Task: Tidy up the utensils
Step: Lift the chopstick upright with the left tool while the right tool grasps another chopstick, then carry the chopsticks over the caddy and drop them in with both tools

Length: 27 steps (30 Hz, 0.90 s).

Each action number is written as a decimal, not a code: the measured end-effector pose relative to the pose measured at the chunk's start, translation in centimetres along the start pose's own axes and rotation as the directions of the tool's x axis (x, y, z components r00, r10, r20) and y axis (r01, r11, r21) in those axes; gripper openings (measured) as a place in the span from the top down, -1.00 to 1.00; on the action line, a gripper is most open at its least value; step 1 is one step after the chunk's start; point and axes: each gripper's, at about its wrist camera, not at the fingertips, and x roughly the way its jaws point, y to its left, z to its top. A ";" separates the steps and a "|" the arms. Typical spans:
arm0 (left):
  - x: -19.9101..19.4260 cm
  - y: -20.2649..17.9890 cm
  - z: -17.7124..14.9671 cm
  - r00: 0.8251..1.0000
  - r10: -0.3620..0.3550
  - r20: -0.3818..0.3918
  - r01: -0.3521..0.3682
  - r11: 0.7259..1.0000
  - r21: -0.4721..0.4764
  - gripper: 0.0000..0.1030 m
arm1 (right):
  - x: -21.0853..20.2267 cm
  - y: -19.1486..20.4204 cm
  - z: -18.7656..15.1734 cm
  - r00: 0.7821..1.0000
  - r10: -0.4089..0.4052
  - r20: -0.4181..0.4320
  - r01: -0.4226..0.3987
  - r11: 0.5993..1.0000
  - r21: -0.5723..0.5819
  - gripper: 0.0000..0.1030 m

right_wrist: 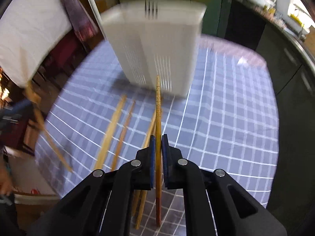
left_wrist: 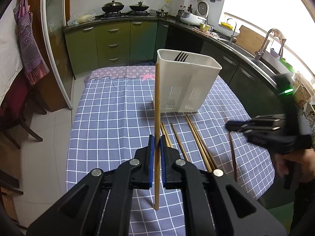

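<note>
At centre frame, the left gripper [left_wrist: 157,143] jaws clamp a slim round wooden chopstick [left_wrist: 157,102] and the right gripper [right_wrist: 158,143] jaws pinch a ridged-tipped chopstick [right_wrist: 158,98], below the slotted white plastic caddy [left_wrist: 187,82].

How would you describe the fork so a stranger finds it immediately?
Find the white utensil holder standing on the checked tablecloth. A dark fork stands inside it, tines up above the rim. Unlike the wooden chopsticks on the cloth, it is dark and pronged.
</note>
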 end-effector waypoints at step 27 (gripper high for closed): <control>-3.3 -0.8 -1.3 0.997 0.007 0.075 -0.011 0.998 0.057 0.88 | -8.5 -0.7 -5.5 0.981 0.000 0.195 0.003 1.000 -0.012 0.86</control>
